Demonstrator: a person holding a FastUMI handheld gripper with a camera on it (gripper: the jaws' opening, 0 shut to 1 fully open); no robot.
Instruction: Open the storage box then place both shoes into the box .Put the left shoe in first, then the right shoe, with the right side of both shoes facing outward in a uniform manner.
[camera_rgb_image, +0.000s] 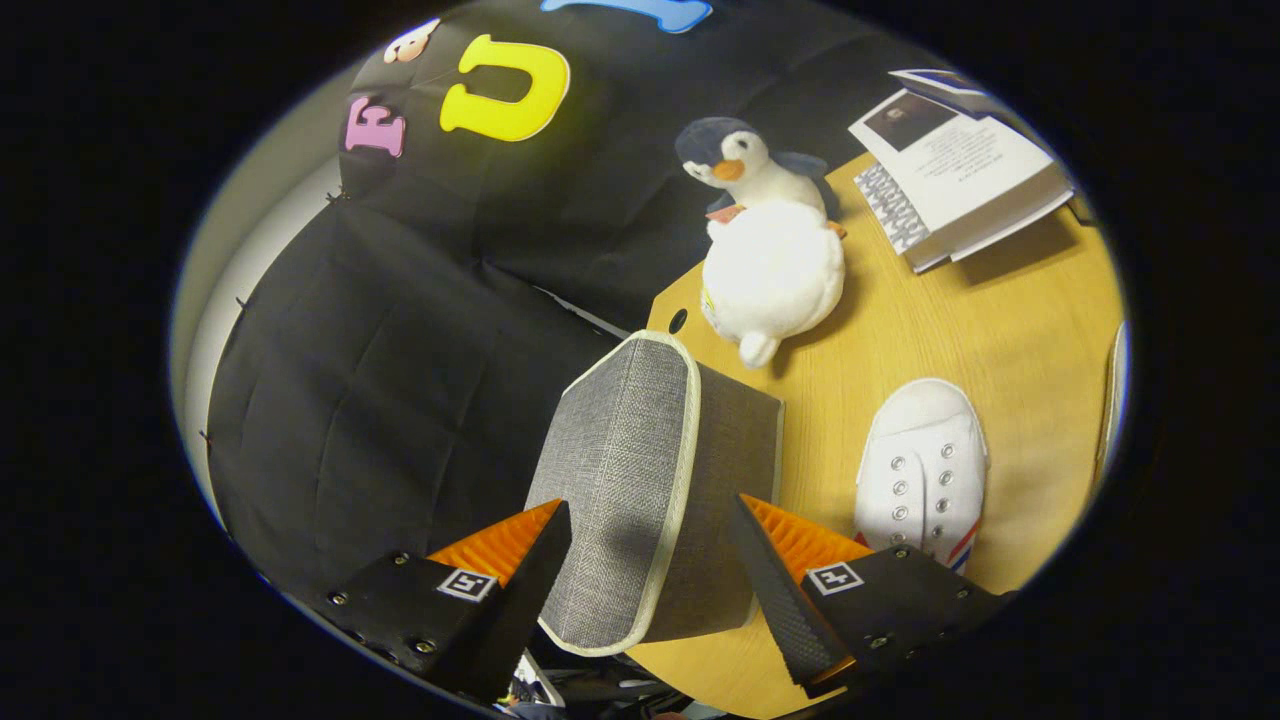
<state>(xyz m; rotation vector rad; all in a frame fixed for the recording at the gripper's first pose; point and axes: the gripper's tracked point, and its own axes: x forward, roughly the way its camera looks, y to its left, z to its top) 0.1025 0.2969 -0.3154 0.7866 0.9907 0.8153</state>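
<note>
- Now the jaws (650, 545) stand wide apart, one finger either side of the grey box (640, 480); whether they press on it I cannot tell
- Box stands at the bench (1000, 330) edge, by a corner, lid closed
- White shoe (925, 470) lies on the bench just beside the box
- Penguin (765, 240) sits beyond the box near the bench edge
- Book (960, 165) lies at the far edge

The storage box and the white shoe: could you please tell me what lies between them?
In the gripper view, only bare wooden table separates the storage box from the white shoe; the gripper has open jaws flanking the box.
</note>
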